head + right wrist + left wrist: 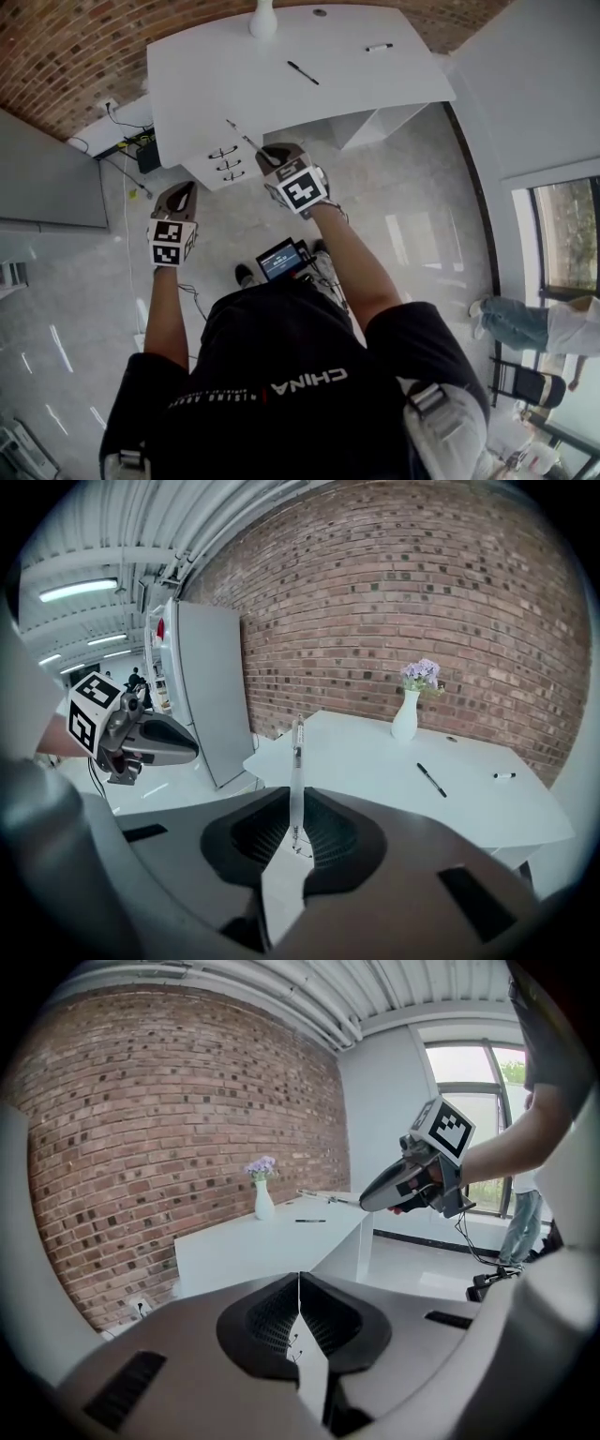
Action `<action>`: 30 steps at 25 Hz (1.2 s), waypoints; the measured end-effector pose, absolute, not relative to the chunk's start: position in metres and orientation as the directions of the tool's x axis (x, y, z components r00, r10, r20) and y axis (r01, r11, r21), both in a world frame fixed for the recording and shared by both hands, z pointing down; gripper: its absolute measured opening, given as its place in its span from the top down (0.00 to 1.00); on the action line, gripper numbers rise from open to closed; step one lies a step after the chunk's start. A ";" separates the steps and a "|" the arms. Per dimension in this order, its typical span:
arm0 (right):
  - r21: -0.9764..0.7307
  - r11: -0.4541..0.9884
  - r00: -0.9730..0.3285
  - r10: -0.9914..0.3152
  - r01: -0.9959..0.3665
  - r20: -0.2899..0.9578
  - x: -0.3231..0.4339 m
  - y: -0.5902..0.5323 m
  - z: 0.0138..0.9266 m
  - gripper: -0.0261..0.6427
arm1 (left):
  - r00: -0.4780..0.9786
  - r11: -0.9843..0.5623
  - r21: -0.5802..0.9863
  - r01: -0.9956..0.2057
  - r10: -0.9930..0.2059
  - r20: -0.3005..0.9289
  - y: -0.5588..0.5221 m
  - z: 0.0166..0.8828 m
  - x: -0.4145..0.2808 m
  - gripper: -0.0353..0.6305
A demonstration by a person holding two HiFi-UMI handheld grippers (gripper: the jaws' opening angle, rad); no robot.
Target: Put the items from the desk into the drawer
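- Head view: my right hand-held gripper (275, 157) is clamped on a thin pen (246, 139). The pen points out towards the white tabletop (234, 66), and its tip is over the tabletop's near edge.
- The drawers (225, 164) sit under that edge, just left of the pen, with three handles showing.
- A black pen (303, 72) and a marker (379, 47) lie on the tabletop, well apart, and a vase (262, 19) stands at the far edge.
- My left hand-held gripper (180, 189) hangs over the floor, near the drawers.
- Left gripper view: my left hand-held gripper (299, 1283) has its jaws pressed together with nothing between them.
- Beyond it are the tabletop (244, 1241), the vase (263, 1199) and the black pen (310, 1221). The right hand-held gripper (367, 1199) is above the tabletop's corner.
- Right gripper view: my right hand-held gripper (296, 841) has its jaws closed on the pen (296, 771), which stands upright out of them.
- Behind it the black pen (431, 780) and the marker (504, 776) lie on the tabletop (366, 761), right of the vase (406, 716).
- My left hand-held gripper (187, 745) is off to the left.
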State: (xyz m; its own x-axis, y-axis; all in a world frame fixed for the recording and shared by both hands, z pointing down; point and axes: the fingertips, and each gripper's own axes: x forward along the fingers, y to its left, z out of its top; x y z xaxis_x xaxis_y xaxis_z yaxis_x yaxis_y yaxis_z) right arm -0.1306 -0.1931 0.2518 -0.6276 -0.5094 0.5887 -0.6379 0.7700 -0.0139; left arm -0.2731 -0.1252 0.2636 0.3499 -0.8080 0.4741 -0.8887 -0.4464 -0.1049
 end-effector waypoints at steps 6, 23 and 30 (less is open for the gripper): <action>-0.028 0.719 -0.580 -0.536 -0.694 0.613 -0.141 -0.162 0.261 0.88 | 0.426 -0.525 -0.078 -0.848 -0.761 0.488 -0.111 0.275 -0.287 0.93; 0.035 0.808 -0.610 -0.472 -0.588 0.637 -0.111 -0.168 0.260 0.88 | 0.322 -0.412 -0.104 -0.905 -0.823 0.467 -0.125 0.262 -0.273 0.93; 0.015 0.829 -0.652 -0.451 -0.559 0.609 -0.105 -0.184 0.249 0.88 | 0.322 -0.423 -0.113 -0.899 -0.814 0.483 -0.135 0.256 -0.249 0.93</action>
